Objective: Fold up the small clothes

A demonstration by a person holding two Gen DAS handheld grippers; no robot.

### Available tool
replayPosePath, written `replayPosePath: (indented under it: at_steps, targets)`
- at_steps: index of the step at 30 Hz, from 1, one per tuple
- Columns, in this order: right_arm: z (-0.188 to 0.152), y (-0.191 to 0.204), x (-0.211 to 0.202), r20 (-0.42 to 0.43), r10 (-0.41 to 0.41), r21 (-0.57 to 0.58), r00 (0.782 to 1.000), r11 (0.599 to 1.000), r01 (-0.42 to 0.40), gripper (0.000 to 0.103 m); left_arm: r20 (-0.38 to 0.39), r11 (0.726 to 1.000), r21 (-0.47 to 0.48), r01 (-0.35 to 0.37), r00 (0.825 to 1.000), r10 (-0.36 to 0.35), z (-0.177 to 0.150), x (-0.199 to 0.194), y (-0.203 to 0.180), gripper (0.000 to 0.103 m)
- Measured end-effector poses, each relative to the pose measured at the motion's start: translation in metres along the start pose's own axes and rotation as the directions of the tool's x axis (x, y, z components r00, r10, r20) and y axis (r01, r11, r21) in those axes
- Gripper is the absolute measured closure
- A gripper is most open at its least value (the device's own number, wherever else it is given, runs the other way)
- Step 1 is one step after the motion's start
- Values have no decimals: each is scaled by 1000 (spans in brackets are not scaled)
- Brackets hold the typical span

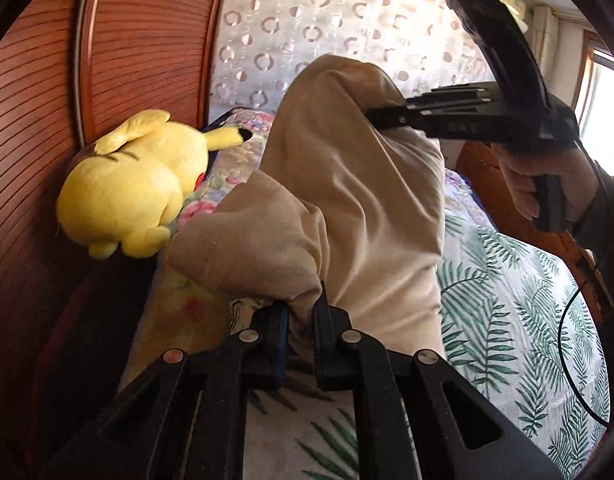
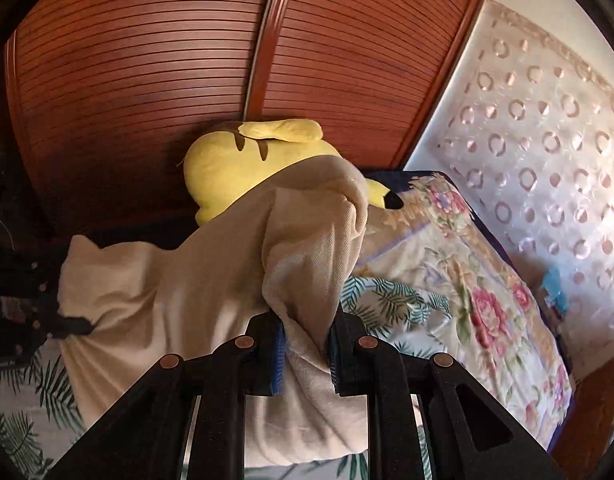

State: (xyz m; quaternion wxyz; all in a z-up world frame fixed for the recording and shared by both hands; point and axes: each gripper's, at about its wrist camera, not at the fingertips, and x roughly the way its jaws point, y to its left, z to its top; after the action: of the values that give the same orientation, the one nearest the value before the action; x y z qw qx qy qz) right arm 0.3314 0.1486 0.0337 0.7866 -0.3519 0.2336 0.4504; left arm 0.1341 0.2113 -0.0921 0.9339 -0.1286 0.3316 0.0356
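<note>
The left gripper (image 1: 301,314) sits nearest the lens, its jaws pinched tight on a bunched edge of the beige garment (image 1: 359,184). The right gripper (image 2: 307,336) likewise clamps a fold of the same cloth between its blue-faced pads (image 2: 278,360); in the left wrist view it reaches in from the right, gripping the garment's upper edge.

The garment hangs between the two grips, lifted above the leaf-print bedsheet (image 1: 519,300), with its lower part draping toward the sheet. Beyond the garment lies a yellow plush toy (image 1: 135,184), resting against the wooden slatted panel (image 1: 147,40), and a floral quilt (image 2: 479,280) lies to the garment's right in the right wrist view.

The step in hand appears to be raising and spreading the cloth before a fold. To do it well, the two grips should draw apart evenly until the held edge is taut and level, letting the slack shake out. Then lay the cloth flat on the bedsheet, well short of the plush toy, before releasing either grip.
</note>
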Motion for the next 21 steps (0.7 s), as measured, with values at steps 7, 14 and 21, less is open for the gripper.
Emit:
replayPosePath:
  at_steps: [7, 14, 21]
  targets:
    - [-9, -22, 24, 7, -35, 207, 999, 978, 33, 78, -1, 1000, -13, 8, 1000, -8, -4, 2, 11, 91]
    - [-37, -31, 5, 53, -59, 355, 997, 934, 36, 69, 46, 1000, 6, 3, 999, -3, 3, -12, 11, 62]
    - [-83, -7, -56, 97, -102, 418, 990, 907, 53, 69, 96, 995, 95, -11, 995, 2, 10, -29, -17, 18]
